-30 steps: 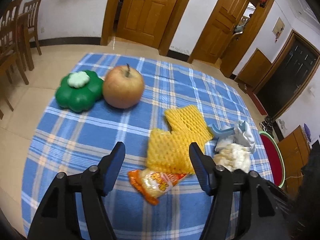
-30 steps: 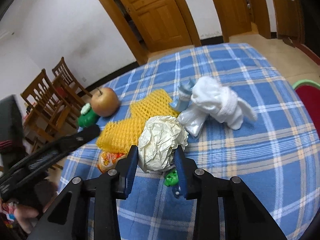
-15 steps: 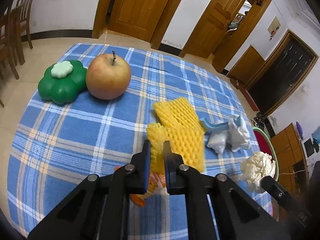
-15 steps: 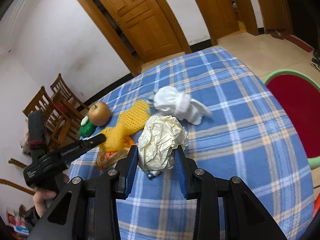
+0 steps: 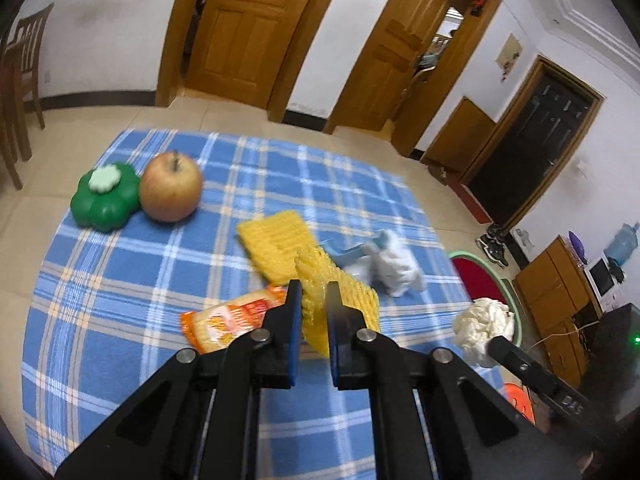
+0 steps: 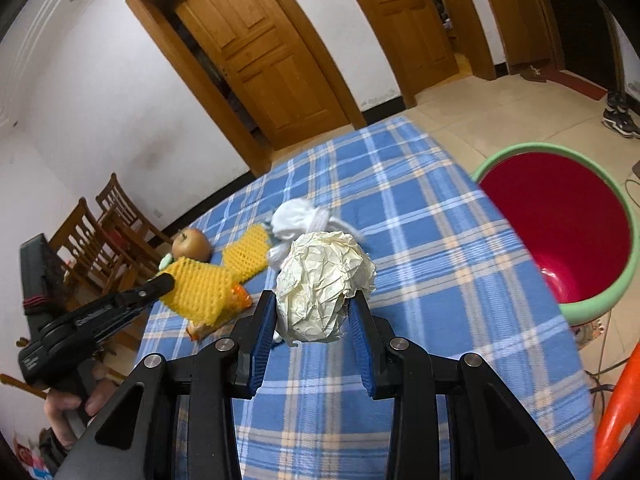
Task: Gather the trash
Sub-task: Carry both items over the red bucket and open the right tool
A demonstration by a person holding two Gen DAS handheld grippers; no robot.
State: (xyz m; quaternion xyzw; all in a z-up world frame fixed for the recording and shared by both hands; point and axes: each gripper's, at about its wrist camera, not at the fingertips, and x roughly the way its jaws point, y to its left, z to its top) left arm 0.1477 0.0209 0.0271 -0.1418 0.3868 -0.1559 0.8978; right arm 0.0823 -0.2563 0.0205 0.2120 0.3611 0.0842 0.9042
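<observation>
My left gripper (image 5: 313, 292) is shut on a yellow foam fruit net (image 5: 344, 300) and holds it just above the blue checked tablecloth (image 5: 132, 300). A second yellow net (image 5: 276, 240) lies flat behind it. An orange snack wrapper (image 5: 228, 320) lies to the left of the left gripper's fingers. My right gripper (image 6: 314, 298) is shut on a crumpled cream paper ball (image 6: 324, 276), off the table. In the right wrist view the left gripper (image 6: 166, 280) shows at the left with its net (image 6: 200, 294). A white cloth bundle (image 6: 298, 220) lies mid-table.
An apple (image 5: 170, 188) and a green flower-shaped box (image 5: 106, 196) sit at the far left of the table. A red basin with a green rim (image 6: 516, 151) stands on the floor beyond the table's right edge. Wooden chairs (image 6: 100, 236) stand to the left. A person's hand (image 6: 68, 408) grips the left tool.
The left gripper closed on the near yellow net and lifted it, uncovering more of the orange wrapper. The right gripper carried the paper ball rightwards, and the red basin came into view.
</observation>
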